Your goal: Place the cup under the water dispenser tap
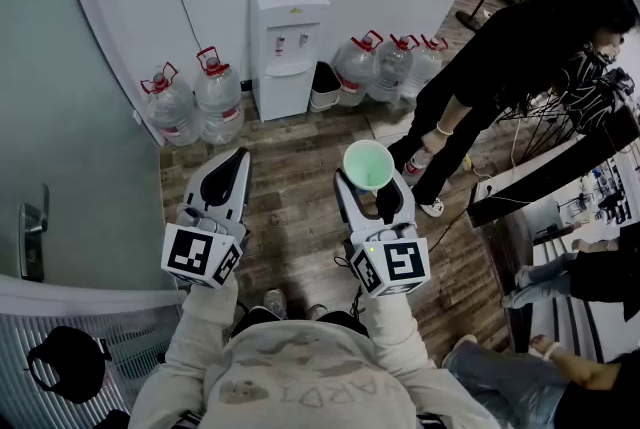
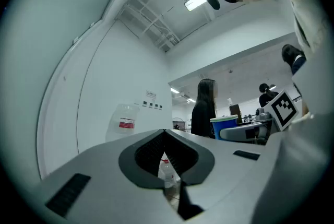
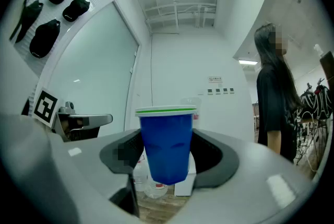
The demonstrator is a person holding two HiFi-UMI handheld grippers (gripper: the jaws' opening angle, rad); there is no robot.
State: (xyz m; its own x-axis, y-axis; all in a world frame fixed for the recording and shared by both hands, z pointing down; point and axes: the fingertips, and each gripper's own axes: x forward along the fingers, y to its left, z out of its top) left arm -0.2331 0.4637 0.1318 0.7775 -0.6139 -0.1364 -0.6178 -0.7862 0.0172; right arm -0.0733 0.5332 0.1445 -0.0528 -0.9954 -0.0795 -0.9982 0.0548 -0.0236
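- Right tongs (image 1: 371, 187) clench a blue cup (image 3: 167, 147) by its mid-wall, upright, well apart from the water dispenser (image 1: 285, 52).
- The cup looks light, thin and crushable; a gentle mid-wall squeeze suits it.
- Left tongs (image 1: 237, 160) are closed and empty.

Upright blue cup (image 3: 166, 144) in right gripper (image 1: 372, 189)

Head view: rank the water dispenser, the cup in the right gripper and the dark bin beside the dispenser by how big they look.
1. water dispenser
2-3. cup and bin: they look nearly alike. The cup is held much nearer the camera, so I won't rank them.
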